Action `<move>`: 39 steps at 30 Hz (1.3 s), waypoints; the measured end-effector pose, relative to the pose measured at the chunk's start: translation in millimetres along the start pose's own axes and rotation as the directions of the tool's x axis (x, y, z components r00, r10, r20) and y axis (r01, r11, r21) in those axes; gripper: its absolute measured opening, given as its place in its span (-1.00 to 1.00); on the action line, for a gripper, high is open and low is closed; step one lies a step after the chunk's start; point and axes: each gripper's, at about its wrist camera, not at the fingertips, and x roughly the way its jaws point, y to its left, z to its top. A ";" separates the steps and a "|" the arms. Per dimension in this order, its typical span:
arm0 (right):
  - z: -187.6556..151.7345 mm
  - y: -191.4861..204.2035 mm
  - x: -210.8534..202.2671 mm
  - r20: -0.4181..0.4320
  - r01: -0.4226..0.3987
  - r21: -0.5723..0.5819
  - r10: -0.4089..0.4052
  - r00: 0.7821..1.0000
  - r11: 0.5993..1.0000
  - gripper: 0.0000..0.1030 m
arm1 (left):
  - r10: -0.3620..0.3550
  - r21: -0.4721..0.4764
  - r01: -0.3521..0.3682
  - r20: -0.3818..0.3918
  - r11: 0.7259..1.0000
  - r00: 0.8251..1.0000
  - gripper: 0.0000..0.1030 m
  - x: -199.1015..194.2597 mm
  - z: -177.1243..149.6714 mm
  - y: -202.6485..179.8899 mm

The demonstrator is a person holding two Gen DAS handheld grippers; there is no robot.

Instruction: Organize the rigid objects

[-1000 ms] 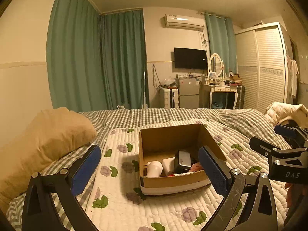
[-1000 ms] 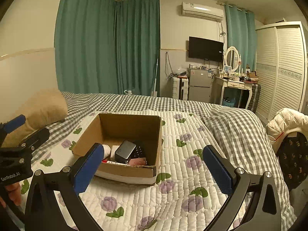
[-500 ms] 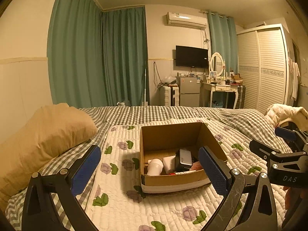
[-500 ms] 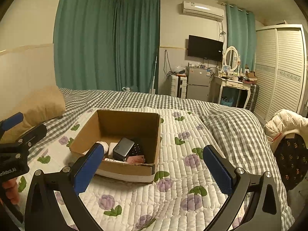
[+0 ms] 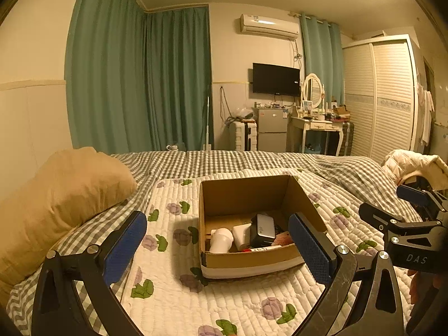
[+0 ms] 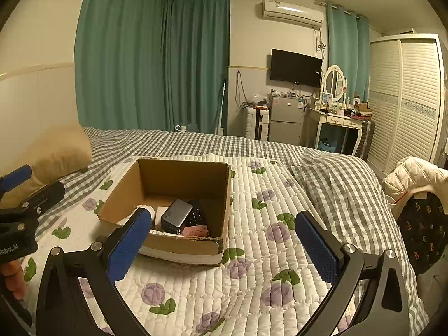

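Observation:
An open cardboard box sits on the floral quilt; it also shows in the right wrist view. Inside lie a grey power bank, a white round object, a white block, a black keypad device and a pink item. My left gripper is open and empty, held above the quilt in front of the box. My right gripper is open and empty, near the box's right front corner.
A tan pillow lies at the left on the checked bedspread. A white jacket and dark clothing lie at the right edge. A dresser, fridge and wardrobe stand beyond the bed.
Both cameras have tilted up slightly and drawn back a little; the box sits lower in both views. Both grippers stay open and empty.

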 end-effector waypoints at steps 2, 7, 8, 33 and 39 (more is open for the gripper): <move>-0.5 -0.2 0.9 -0.004 0.006 -0.001 -0.006 1.000 1.000 1.00 | -0.002 0.005 0.002 -0.002 1.000 1.000 1.00 0.2 -0.1 -1.2; -1.4 -0.5 1.6 -0.008 0.007 0.002 -0.007 1.000 1.000 1.00 | 0.007 0.017 -0.007 -0.006 1.000 1.000 1.00 -0.1 -0.2 -4.0; -1.2 -0.3 1.8 -0.009 0.005 0.000 -0.005 1.000 1.000 1.00 | 0.011 0.018 -0.011 -0.009 1.000 1.000 1.00 -0.1 0.0 -4.0; -4.5 2.7 4.1 -0.020 0.004 0.001 -0.004 1.000 1.000 1.00 | 0.018 0.021 -0.017 -0.027 1.000 0.999 1.00 2.0 -3.7 -2.2; -5.1 3.2 4.5 -0.023 0.005 0.001 -0.005 1.000 1.000 1.00 | 0.017 0.021 -0.016 -0.027 1.000 0.999 1.00 2.1 -3.8 -2.2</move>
